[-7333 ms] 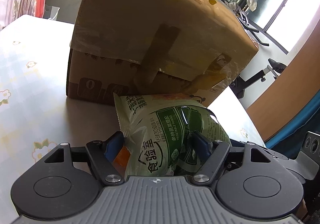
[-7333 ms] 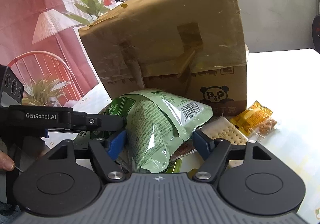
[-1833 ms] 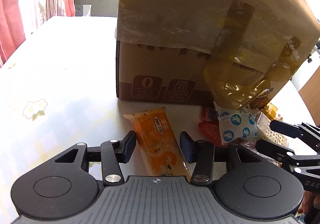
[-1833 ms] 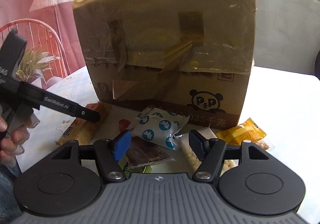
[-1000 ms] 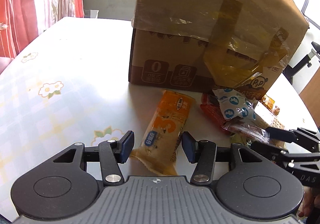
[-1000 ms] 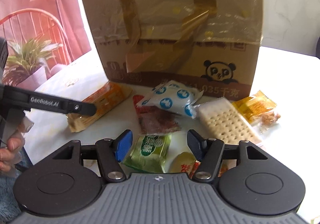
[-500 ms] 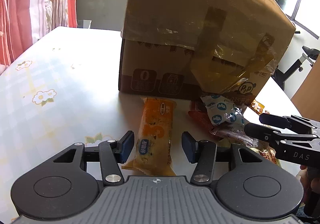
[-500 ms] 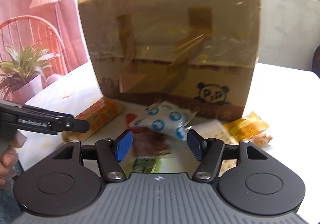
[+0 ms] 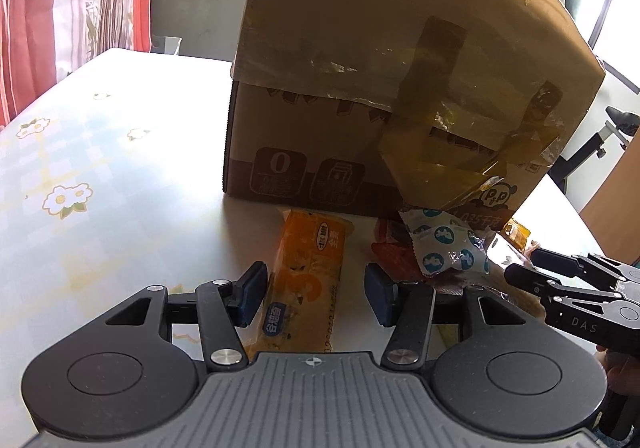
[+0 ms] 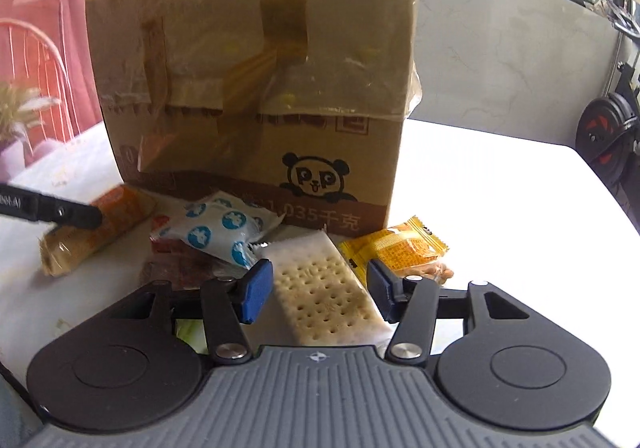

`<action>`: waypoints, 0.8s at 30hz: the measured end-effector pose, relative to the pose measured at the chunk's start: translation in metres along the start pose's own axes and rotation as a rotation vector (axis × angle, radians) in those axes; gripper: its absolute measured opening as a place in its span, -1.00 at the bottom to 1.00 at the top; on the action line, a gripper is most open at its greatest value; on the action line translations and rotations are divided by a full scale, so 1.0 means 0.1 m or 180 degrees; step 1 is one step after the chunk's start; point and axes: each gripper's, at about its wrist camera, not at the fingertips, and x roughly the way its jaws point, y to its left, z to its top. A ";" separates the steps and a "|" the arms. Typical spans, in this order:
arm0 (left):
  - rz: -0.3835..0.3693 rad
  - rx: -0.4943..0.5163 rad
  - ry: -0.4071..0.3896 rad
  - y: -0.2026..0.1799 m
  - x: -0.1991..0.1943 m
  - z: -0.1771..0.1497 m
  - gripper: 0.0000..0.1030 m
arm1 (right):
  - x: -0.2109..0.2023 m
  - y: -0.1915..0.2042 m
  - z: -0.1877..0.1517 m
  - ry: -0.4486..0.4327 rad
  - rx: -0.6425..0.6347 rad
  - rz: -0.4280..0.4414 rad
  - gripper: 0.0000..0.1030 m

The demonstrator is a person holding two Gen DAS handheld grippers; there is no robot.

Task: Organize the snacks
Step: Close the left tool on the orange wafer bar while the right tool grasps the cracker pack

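A taped cardboard box [image 9: 400, 87] is seen straight ahead of both sets of jaws, with the snacks scattered at its foot on the table [image 9: 100, 167]. A pick-up appears to be in hand — each tool lined up on one packet. The orange snack bar [image 9: 308, 280] is framed between the wide-open jaws of the left gripper [image 9: 314, 294], nothing held; the cracker pack [image 10: 324, 288] lies likewise within the open right gripper [image 10: 320, 292], ungripped. Lowering and closing would be called for next.
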 end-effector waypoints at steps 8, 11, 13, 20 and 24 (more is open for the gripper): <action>0.0078 0.0089 0.0080 -0.01 0.09 -0.08 0.10 | 0.01 -0.04 -0.06 -0.0054 -0.0004 0.0089 0.16; 0.0102 0.0095 0.0076 -0.01 0.11 -0.07 0.10 | 0.03 -0.08 -0.06 -0.0035 0.0063 0.0161 0.16; 0.0111 0.0082 0.0073 0.00 0.13 -0.06 0.10 | 0.06 -0.08 -0.06 0.0019 0.0059 0.0180 0.18; 0.0177 0.0130 0.0017 -0.05 0.17 -0.05 0.10 | 0.11 -0.05 -0.06 0.0119 -0.0001 0.0192 0.20; 0.0257 0.0280 -0.0022 -0.13 0.19 -0.09 0.10 | 0.14 -0.10 -0.06 0.0155 0.0085 0.0261 0.20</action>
